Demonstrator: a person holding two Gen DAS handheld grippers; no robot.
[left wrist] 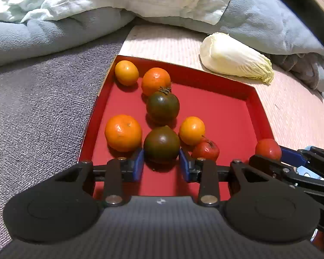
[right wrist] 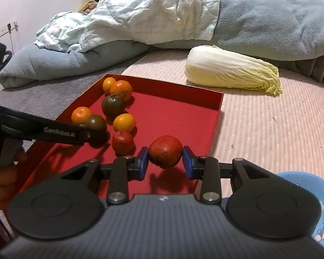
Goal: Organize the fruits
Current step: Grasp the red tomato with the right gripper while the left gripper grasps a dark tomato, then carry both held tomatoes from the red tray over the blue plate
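Observation:
A red tray (left wrist: 226, 116) holds several oranges, two dark green-brown tomatoes and a small red fruit (left wrist: 205, 150). My left gripper (left wrist: 161, 164) is around the nearer dark tomato (left wrist: 161, 143), which rests on the tray; its pads sit beside the tomato with slight gaps. My right gripper (right wrist: 165, 161) is shut on a red fruit (right wrist: 165, 151) and holds it just above the tray's near right part (right wrist: 183, 118), with a shadow below. The held fruit also shows in the left wrist view (left wrist: 268, 149). The left gripper also shows in the right wrist view (right wrist: 92, 137).
A napa cabbage (right wrist: 231, 70) lies on the pink mattress beyond the tray. Grey-blue blankets (left wrist: 43, 36) and pale crumpled sheets are piled at the back. A grey towel (left wrist: 38, 112) lies left of the tray. A blue patterned object (right wrist: 313, 205) sits at the near right.

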